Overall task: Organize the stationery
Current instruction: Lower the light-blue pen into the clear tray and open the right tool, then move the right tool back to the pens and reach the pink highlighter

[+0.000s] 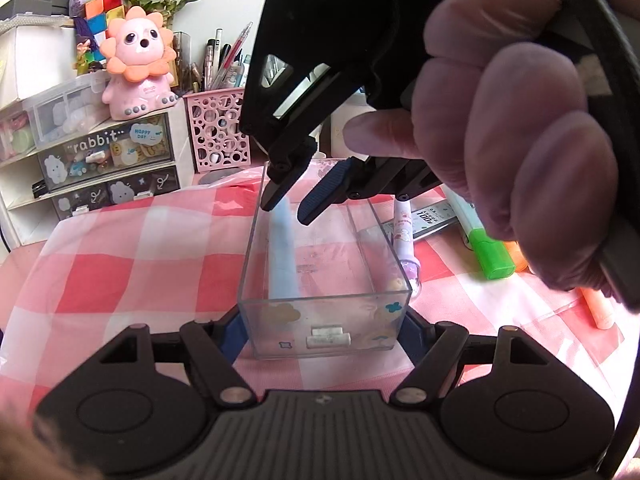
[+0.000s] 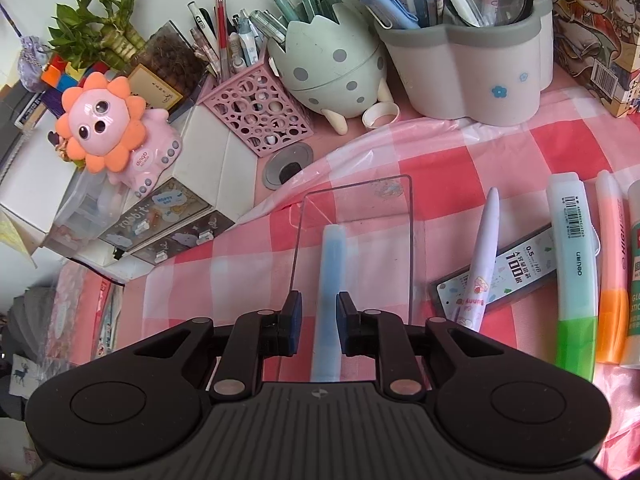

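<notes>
A clear plastic box [image 1: 248,264] stands on the pink checked cloth, and my left gripper [image 1: 322,336] is shut on its near end, one finger on each side wall. A light blue highlighter [image 1: 282,256] leans inside the box along its left wall. My right gripper [image 1: 294,204] hangs over the box's far end, held by a person's hand [image 1: 520,140]. In the right wrist view the blue highlighter [image 2: 332,264] lies between the right gripper's [image 2: 320,312] pads, with a gap showing on the left side, so the jaws stand open. The box wall [image 2: 360,208] rises ahead.
To the right of the box lie a purple pen [image 2: 482,256], a lead refill case [image 2: 516,268], a green highlighter [image 2: 576,272], an orange highlighter [image 2: 612,280] and a glue stick [image 2: 634,280]. At the back stand a pink mesh holder [image 2: 256,112], an egg-shaped holder [image 2: 332,68] and a white holder [image 2: 472,76].
</notes>
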Demonstrator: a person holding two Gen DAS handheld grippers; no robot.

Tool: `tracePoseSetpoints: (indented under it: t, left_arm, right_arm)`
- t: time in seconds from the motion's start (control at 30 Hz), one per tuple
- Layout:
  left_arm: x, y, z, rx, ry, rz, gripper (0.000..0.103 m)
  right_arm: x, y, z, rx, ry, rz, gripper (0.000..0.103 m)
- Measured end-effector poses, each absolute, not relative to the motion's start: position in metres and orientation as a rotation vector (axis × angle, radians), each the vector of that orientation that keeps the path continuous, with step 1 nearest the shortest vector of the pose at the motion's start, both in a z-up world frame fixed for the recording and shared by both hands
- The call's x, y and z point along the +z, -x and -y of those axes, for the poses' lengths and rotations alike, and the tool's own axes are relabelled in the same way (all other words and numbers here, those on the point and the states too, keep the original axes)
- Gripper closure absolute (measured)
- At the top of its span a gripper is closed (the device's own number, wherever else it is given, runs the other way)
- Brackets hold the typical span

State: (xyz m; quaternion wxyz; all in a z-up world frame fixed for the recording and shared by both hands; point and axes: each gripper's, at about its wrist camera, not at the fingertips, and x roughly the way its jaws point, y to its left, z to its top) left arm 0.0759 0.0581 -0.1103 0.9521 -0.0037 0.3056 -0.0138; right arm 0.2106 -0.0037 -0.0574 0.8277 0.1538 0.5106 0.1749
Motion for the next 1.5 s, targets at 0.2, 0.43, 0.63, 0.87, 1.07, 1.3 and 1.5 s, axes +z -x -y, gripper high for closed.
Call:
tracePoseSetpoints:
  t: [0.2,0.43,0.63,0.87,1.07,1.3,1.5]
  left_arm:
    - [-0.11,-0.076,-0.058,-0.029,0.007,-0.621,0.054]
    - [-0.11,-0.076,-0.058,-0.028,0.006,-0.621,0.054]
    - [-0.11,-0.076,-0.058,-0.028,0.007,-0.621,0.054]
    - [-0.11,-0.076,-0.058,-0.029,0.006,-0.621,0.054]
    - [-0.11,-0.076,-0.058,-0.029,0.006,-0.621,0.054]
    - [-0.11,-0.076,-0.059,-0.03,0.007,-0.621,0.054]
    - [-0.11,-0.074,-0.058,-0.03,0.009,-0.62,0.054]
  right_arm:
    - [-0.053,-0.208,0.009,0.394,-0.323,-1.071,0.078]
    - [-0.042,-0.204,0.02,0.407,-0.314,-1.042,0.067]
    - [-0.032,-0.197,0.036,0.415,-0.323,-1.011,0.057]
    - [-0.024,-0.189,0.055,0.401,-0.317,-0.972,0.049]
    - [-0.017,-0.179,0.076,0.376,-0.282,-0.921,0.043]
    - [-0.02,-0.17,0.113,0.318,-0.283,-0.887,0.031]
    - [-0.027,-0.161,0.141,0.248,-0.283,-0.864,0.024]
